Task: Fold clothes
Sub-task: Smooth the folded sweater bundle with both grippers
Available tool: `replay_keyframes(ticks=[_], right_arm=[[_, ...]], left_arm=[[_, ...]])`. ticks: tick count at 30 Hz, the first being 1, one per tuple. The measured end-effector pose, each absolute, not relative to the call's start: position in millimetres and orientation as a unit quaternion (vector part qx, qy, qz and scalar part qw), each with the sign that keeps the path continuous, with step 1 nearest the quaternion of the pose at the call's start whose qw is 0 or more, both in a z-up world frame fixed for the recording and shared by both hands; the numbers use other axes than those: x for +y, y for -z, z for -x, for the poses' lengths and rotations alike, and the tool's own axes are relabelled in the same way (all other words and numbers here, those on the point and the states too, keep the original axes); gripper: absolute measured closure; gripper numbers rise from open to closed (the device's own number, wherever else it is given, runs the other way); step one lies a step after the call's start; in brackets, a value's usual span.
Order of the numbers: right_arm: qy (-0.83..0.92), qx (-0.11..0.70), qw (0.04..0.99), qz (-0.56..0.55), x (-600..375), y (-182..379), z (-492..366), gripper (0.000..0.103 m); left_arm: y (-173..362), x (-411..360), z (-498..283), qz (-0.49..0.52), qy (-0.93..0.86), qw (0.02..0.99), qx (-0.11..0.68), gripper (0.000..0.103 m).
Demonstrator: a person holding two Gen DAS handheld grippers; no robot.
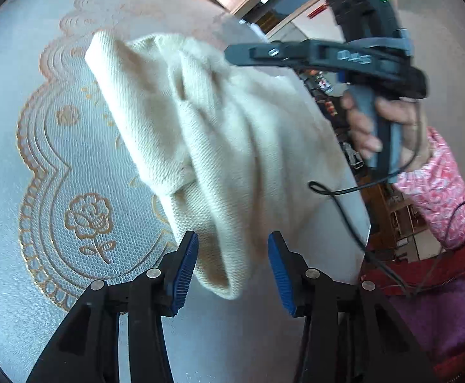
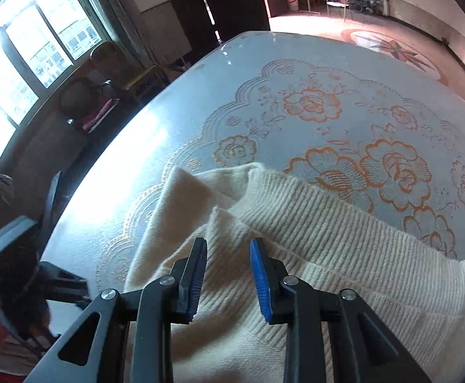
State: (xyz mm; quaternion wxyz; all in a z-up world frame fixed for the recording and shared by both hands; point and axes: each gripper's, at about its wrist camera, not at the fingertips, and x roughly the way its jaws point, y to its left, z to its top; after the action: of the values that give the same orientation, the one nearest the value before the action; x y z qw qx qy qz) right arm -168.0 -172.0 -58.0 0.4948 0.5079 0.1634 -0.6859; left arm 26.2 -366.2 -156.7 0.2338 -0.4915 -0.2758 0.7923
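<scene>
Hovering over one cream knitted garment [image 1: 219, 146], bunched and rumpled on the counter [image 1: 15, 191], with the left hand-held gripper [image 1: 232, 268] spread wide, blue pads either side of a hanging fold, gripping nothing. Showing the right hand-held gripper [image 2: 228, 279] parted about halfway above the same ribbed knit [image 2: 328, 249], pads clear of the cloth; seen from the left wrist, reaching over the garment's far edge [image 1: 321, 54], held in a hand [image 1: 388, 127] with a pink patterned sleeve [image 1: 439, 188]. Lying under it all, a pale embossed covering with orange flower outlines. Standing beyond the counter: bright windows [image 2: 34, 51], a dark chair [image 2: 98, 102], a reddish patterned floor [image 2: 392, 48]. Counting two grippers and one garment.
</scene>
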Motion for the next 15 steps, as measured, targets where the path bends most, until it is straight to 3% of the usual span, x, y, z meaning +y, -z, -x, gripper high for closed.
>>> replay_keyframes(ticks=[4, 7, 11, 15], right_arm=[[0.652, 0.224, 0.51, -0.515, -204.4, 73.3, 152.0, 0.075], [0.64, 0.301, 0.469, -0.53, -229.5, 104.8, 155.7, 0.078], [0.723, 0.279, 0.415, -0.477, -239.5, 93.7, 187.2, 0.075], [0.708, 0.241, 0.435, -0.502, -230.6, 87.3, 192.3, 0.077]], left_arm=[[163.5, -372.6, -22.1, 0.497, -0.772, 0.249, -0.308, 0.055], [167.7, -376.5, -28.8, 0.501, -0.754, 0.273, -0.328, 0.053], [163.3, -393.5, -51.2, 0.504, -0.756, 0.263, -0.324, 0.053], [158.9, -410.6, -73.6, 0.507, -0.759, 0.254, -0.32, 0.053]])
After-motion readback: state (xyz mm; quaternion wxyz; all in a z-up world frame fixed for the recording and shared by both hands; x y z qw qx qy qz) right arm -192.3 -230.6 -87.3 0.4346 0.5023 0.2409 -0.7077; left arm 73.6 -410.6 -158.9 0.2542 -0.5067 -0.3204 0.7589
